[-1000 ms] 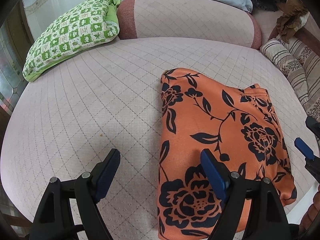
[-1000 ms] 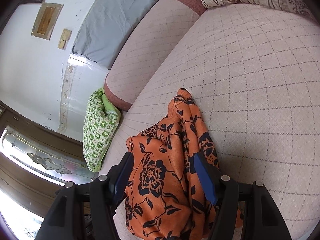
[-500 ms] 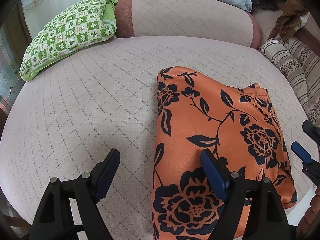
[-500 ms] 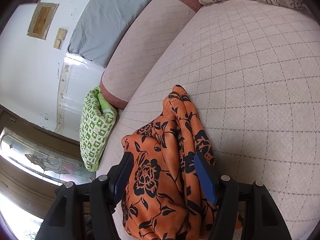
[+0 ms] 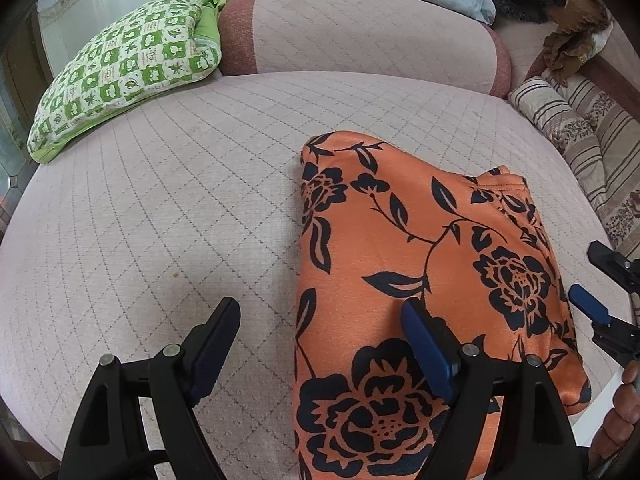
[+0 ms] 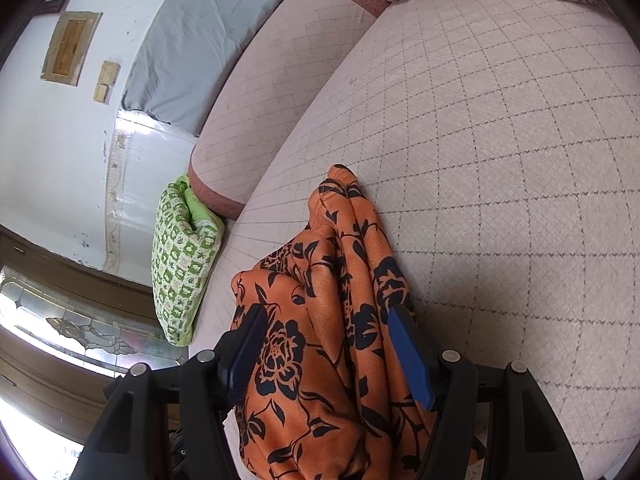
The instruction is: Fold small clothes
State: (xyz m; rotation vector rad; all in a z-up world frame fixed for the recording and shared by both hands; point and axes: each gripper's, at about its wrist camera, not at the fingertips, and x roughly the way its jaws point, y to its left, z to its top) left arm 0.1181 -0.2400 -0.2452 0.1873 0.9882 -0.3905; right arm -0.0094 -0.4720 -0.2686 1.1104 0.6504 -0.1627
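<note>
You see the orange garment (image 5: 424, 264) with black flowers, folded in layers, lying on the near right part of the quilted pink bed (image 5: 160, 208).

An orange garment (image 5: 420, 264) printed with black roses and leaves lies on the pale pink, diamond-quilted bed (image 5: 160, 208) under my black grippers' blue-padded fingers (image 5: 426, 346). Behind it I see a green-and-white checked pillow (image 5: 128, 64), a grey-blue pillow (image 6: 204, 36), and beige striped, floral-banded bedding (image 5: 588, 136).
</note>
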